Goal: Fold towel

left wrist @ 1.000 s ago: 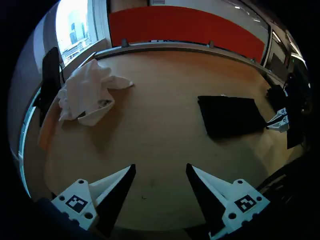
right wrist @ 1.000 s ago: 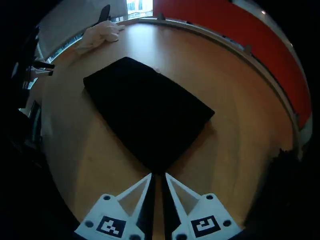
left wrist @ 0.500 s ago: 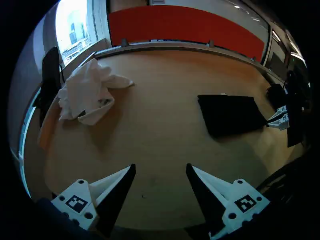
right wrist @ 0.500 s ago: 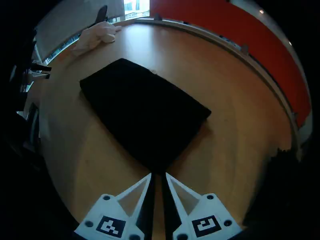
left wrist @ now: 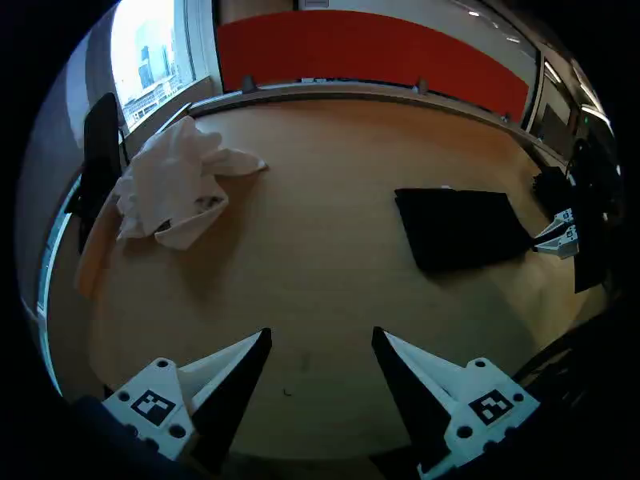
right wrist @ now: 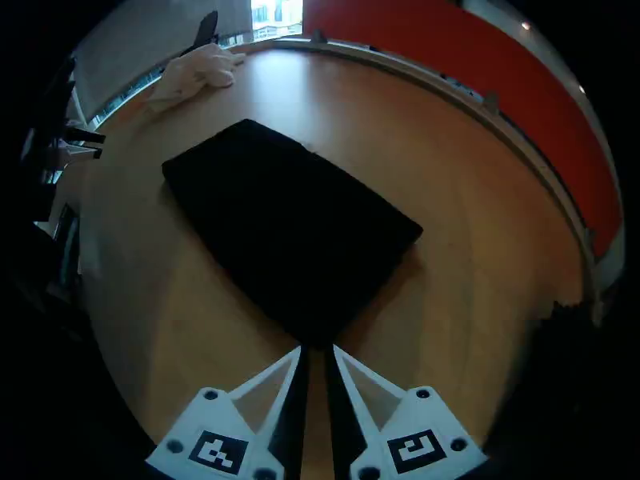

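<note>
A black towel (right wrist: 288,232) lies folded flat as a rectangle on the wooden table (right wrist: 448,184), and it also appears at the right in the left gripper view (left wrist: 460,228). My right gripper (right wrist: 317,352) is shut to a thin slit, its tips at the towel's near corner; whether they pinch the cloth I cannot tell. The left gripper view shows the right gripper (left wrist: 538,242) at that same corner. My left gripper (left wrist: 320,336) hangs open above bare table, with nothing between its fingers. A crumpled white towel (left wrist: 172,188) lies at the far left.
A red partition (left wrist: 360,52) runs behind the table's raised back edge. A dark chair (left wrist: 100,156) stands by the window at the left. In the right gripper view the white towel (right wrist: 196,68) is far off. Bare wood (left wrist: 320,208) lies between the two towels.
The right gripper shifted slightly while staying at the black towel's corner, and its slit looks a touch wider. The left gripper has not moved.
</note>
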### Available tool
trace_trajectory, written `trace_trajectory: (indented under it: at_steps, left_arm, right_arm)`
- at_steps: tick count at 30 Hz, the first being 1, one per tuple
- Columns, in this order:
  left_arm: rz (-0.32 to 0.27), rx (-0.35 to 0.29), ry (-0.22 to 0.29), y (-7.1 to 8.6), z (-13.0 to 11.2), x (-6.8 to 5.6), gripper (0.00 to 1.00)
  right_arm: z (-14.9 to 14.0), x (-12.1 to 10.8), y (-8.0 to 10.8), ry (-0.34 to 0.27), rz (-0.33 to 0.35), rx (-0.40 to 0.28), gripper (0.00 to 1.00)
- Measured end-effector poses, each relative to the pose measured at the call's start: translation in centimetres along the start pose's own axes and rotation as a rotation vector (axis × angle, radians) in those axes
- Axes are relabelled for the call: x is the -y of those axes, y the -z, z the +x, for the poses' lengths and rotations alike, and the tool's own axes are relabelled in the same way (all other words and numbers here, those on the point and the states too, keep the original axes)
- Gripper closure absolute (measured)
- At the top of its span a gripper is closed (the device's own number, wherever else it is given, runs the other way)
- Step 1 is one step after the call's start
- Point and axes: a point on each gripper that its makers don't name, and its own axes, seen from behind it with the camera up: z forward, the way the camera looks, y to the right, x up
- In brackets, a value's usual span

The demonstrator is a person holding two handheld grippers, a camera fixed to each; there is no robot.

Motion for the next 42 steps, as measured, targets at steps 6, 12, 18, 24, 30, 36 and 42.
trace_trajectory:
  at_steps: [6,12,18,24,30,36,42]
  left_arm:
    - [-0.001,0.001,-0.007,-0.1,0.0,-0.1,0.07]
    - [-0.001,0.004,-0.012,-0.2,-0.1,-0.2,0.06]
    - [-0.002,0.002,-0.008,-0.2,0.0,-0.1,0.07]
    - [-0.002,-0.001,-0.010,-0.2,0.1,-0.1,0.07]
    - [-0.004,-0.005,-0.008,-0.2,0.4,-0.2,0.06]
    - [-0.007,-0.010,-0.014,-0.2,0.6,-0.4,0.07]
    - [-0.011,-0.016,-0.011,-0.1,0.9,-0.7,0.07]
  right_arm:
    - [0.4,0.2,-0.1,0.013,0.005,-0.015,0.93]
    - [0.8,0.2,-0.1,0.010,0.007,-0.029,0.93]
    - [0.9,0.0,0.2,0.022,0.001,-0.036,0.92]
    - [2.2,-0.4,1.2,0.027,-0.016,-0.065,0.91]
    - [5.0,-0.8,3.1,0.049,-0.044,-0.123,0.91]
    - [8.5,-1.1,5.3,0.089,-0.061,-0.191,0.90]
    - [11.2,-1.4,7.2,0.141,-0.082,-0.234,0.90]
